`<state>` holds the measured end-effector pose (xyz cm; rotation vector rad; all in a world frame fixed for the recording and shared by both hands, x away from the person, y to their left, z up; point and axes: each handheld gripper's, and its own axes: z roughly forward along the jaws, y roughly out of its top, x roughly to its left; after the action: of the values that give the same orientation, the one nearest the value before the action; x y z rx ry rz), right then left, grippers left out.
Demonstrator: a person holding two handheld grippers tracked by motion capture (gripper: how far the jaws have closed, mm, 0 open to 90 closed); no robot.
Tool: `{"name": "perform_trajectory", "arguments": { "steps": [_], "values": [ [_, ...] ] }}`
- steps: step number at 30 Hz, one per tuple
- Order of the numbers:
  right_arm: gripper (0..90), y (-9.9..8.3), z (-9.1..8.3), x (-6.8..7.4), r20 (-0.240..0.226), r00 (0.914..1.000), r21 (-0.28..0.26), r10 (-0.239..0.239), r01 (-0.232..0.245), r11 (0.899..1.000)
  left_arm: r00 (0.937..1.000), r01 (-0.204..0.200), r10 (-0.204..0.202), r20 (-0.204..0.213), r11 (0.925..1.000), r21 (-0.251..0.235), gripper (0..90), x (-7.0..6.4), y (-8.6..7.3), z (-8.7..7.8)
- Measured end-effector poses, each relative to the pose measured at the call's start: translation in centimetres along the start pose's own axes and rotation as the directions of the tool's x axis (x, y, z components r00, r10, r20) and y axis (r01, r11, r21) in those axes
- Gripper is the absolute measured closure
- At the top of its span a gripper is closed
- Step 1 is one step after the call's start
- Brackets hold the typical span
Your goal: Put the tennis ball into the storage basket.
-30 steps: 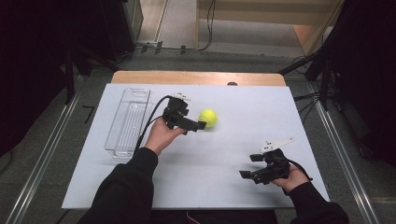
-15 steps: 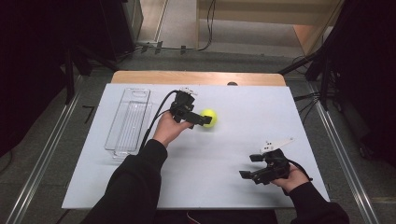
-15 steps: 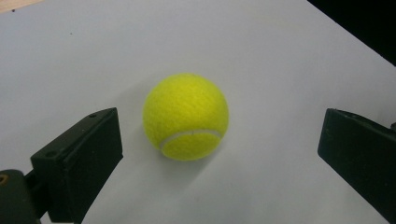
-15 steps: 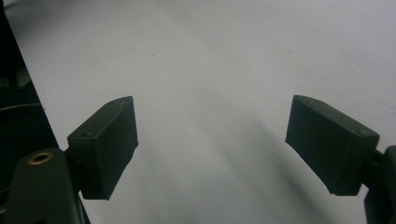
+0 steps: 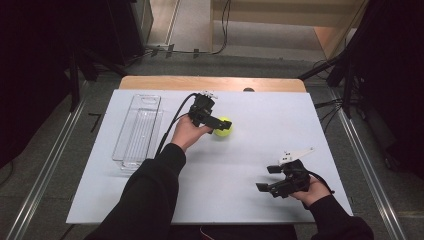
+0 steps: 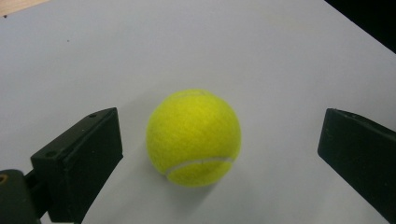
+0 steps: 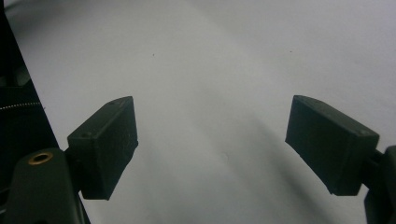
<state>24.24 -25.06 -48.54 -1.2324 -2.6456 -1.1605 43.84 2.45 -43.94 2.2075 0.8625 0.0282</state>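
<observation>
Left tool [image 6: 219, 154] jaws wide, tennis ball [image 6: 193, 137] btwn, untouched

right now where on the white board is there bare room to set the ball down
The widest bare patch lies between the tennis ball, the right gripper and the board's right edge. It is tighter between the clear tray and the left gripper.

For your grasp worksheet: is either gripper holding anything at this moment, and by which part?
Nothing is held. The left gripper has open jaws either side of the tennis ball, not touching it; the right gripper is open.
</observation>
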Motion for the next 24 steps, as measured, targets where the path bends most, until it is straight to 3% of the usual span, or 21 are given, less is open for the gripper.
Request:
{"name": "perform_trajectory", "arguments": {
  "steps": [8,11,14,24],
  "values": [
    [14.8,0.0,0.0,0.0,-0.003,1.0,0.001,-0.008,0.008,1.0,1.0,0.003,-0.003,0.009,0.9996,-0.028,0.3,0.2,1.2,0.9],
    [14.8,0.0,0.1,0.0,-0.004,1.0,0.0,-0.007,0.007,1.0,0.9999,-0.01,0.01,0.005,0.9996,-0.028,0.3,0.2,1.4,1.2],
    [14.8,0.0,0.0,0.0,-0.004,1.0,-0.001,-0.005,0.005,1.0,0.9998,0.014,-0.013,0.015,0.9995,-0.027,0.3,0.4,1.5,1.6],
    [14.8,0.0,0.0,0.0,-0.006,1.0,-0.002,-0.004,0.004,1.0,0.9999,0.013,-0.013,0.003,0.9997,-0.02,0.3,0.4,1.4,2.2]
  ]
}}
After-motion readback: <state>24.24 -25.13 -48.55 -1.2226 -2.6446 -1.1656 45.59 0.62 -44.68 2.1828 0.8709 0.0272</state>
